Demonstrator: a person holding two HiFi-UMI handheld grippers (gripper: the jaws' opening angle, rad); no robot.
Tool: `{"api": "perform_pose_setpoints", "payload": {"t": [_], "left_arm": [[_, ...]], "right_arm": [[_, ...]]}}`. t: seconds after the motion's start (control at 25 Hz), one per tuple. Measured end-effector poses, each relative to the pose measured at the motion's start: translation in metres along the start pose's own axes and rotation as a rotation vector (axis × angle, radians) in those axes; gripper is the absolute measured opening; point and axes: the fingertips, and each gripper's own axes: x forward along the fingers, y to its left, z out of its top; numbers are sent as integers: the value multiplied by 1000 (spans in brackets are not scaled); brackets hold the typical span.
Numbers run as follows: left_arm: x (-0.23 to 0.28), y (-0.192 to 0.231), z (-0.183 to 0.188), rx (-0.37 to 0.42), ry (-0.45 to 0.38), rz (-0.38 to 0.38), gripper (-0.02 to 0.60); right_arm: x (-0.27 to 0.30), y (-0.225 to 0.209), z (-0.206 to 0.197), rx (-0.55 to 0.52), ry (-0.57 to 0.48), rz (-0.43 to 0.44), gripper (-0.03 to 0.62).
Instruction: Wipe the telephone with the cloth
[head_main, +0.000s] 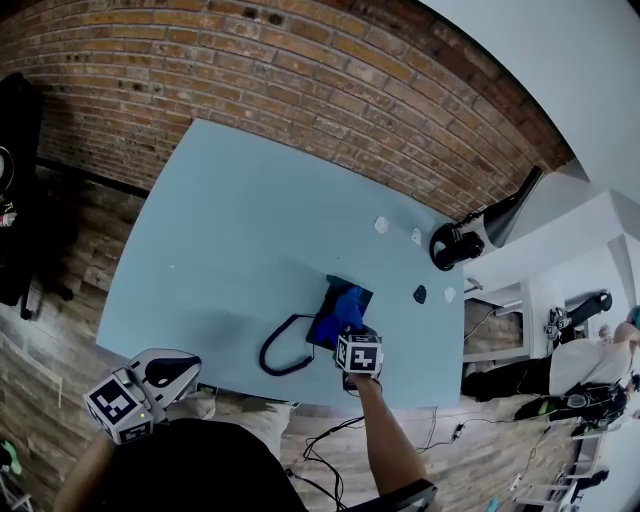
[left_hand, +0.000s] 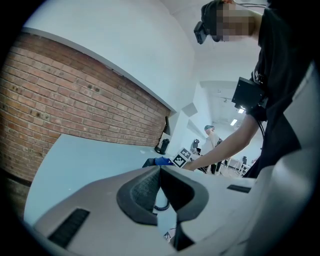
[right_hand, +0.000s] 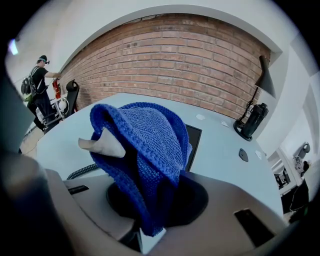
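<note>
Cloth (right_hand: 145, 145), soft limp knit, is bunched and clamped in the right hand-held gripper (right_hand: 155, 200) over the telephone (head_main: 323, 325) on the bench (head_main: 230, 230). The left hand-held gripper (left_hand: 160, 175) is closed and empty. The telephone is probably light and may slide — brace its edge.

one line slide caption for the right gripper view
Right gripper clamps a blue knitted cloth over the black telephone on a pale blue table
</note>
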Motion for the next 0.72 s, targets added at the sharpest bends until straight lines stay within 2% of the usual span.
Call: {"api": "perform_pose_setpoints", "payload": {"t": [0.72], "left_arm": [[9,-2,3,-10,5,-15,12]], "right_arm": [[-11,20,-40,56,-11,36,91]]}}
